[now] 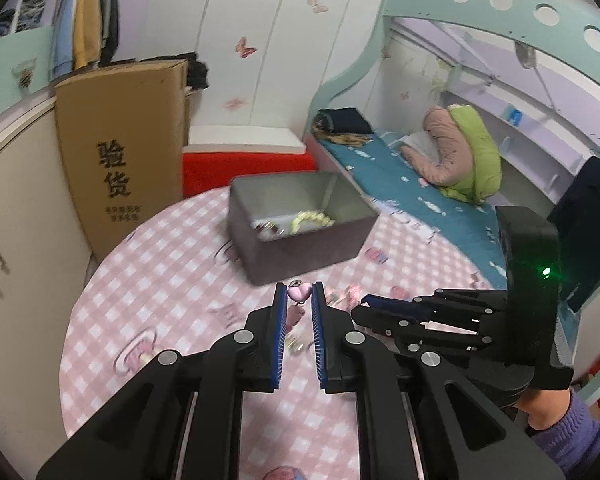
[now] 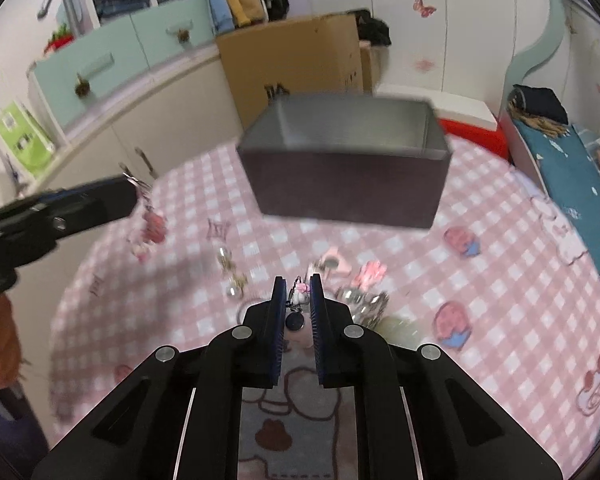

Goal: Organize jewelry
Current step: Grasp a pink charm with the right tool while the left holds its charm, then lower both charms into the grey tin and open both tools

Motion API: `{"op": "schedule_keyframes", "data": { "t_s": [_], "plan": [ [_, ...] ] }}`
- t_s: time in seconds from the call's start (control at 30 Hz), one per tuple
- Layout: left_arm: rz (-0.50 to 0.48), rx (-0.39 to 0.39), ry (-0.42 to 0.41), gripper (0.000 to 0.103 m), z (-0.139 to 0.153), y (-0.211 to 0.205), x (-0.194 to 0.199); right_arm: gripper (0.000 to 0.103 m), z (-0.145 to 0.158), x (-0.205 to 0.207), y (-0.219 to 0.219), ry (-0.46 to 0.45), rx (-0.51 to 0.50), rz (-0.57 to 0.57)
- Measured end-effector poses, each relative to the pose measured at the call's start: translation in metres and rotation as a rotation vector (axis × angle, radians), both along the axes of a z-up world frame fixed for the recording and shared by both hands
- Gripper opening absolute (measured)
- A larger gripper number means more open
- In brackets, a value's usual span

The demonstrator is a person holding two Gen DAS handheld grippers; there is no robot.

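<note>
Fingers (image 1: pixel 299 294) pinch heart charm (image 1: pixel 299 293), tilted down.

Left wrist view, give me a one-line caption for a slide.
Left gripper pinches a pink heart charm above the pink checked tablecloth, grey box ahead.

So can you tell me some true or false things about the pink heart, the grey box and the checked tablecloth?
1. The left gripper is shut on a pink heart-shaped charm. True.
2. The dark grey open-topped box is empty. False: a pale yellow bead bracelet and other small pieces lie inside.
3. The right gripper pinches a small pink and white trinket with a dark round tag hanging below. True.
4. The round table wears a blue striped cloth. False: the tablecloth is pink and white checked.
5. More small jewelry pieces lie loose on the cloth. True.
</note>
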State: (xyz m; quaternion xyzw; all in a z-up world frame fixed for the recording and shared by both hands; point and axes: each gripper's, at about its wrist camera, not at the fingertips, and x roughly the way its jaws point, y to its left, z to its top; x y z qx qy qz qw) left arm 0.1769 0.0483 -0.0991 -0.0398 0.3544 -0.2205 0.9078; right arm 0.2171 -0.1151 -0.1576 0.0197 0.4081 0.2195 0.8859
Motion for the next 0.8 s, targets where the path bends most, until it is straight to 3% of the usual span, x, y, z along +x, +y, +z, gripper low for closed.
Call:
{"op": "schedule_keyframes", "data": {
  "t_s": [0.17, 0.33, 0.43, 0.6, 0.8],
  "plan": [
    [-0.025, -0.004, -0.021, 0.011, 0.022, -0.013, 0.024, 0.013, 0.04, 0.017, -0.02, -0.056, 0.069, -0.028],
    [-0.068, -0.077, 0.022, 0.011, 0.035, -0.023, 0.062, 0.013, 0.064, 0.053, -0.029, -0.077, 0.111, -0.058],
    [-0.065, -0.088, 0.059, 0.011, 0.034, -0.03, 0.087, 0.013, 0.063, 0.074, -0.027, -0.067, 0.101, -0.07],
    [-0.026, -0.032, 0.133, 0.011, 0.012, -0.042, 0.123, 0.013, 0.046, 0.106, -0.023, -0.019, 0.077, -0.086],
    [-0.021, 0.04, 0.18, 0.011, -0.015, -0.05, 0.136, 0.013, 0.018, 0.123, -0.02, 0.033, 0.059, -0.094]
  ]
}}
